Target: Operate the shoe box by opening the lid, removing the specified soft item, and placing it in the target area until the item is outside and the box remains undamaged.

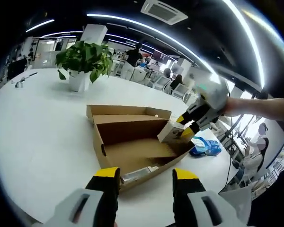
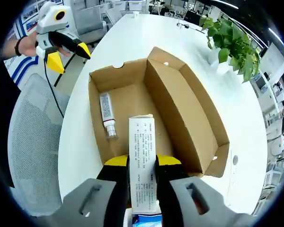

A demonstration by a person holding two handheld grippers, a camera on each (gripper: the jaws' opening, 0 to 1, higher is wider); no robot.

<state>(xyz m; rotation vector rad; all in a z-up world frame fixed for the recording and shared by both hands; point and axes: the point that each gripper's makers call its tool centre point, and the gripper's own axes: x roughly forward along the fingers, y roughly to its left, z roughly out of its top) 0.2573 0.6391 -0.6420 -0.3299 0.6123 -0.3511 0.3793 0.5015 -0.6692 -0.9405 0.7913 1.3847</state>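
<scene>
**lurker_42:** Box check, where's everything sitting right now?

**deskwatcher:** Shoe box (image 2: 180,109) is open on the white table (image 1: 42,137), lid flipped back flat beside the tray. Right gripper (image 2: 142,163) has its jaws clamped on a white printed carton (image 2: 143,156), holding it just over the near end of the box. A small tube (image 2: 107,115) lies on the box floor, beside the left wall as the right gripper view has it.

**lurker_42:** And the other claw?

**deskwatcher:** Left gripper (image 1: 146,176) hangs off the box's edge with jaws apart, nothing between them. A blue packet (image 1: 206,146) is out on the table just past the box, might be wipes, too small to read. A potted plant (image 1: 83,64) stands further back on the table.
</scene>
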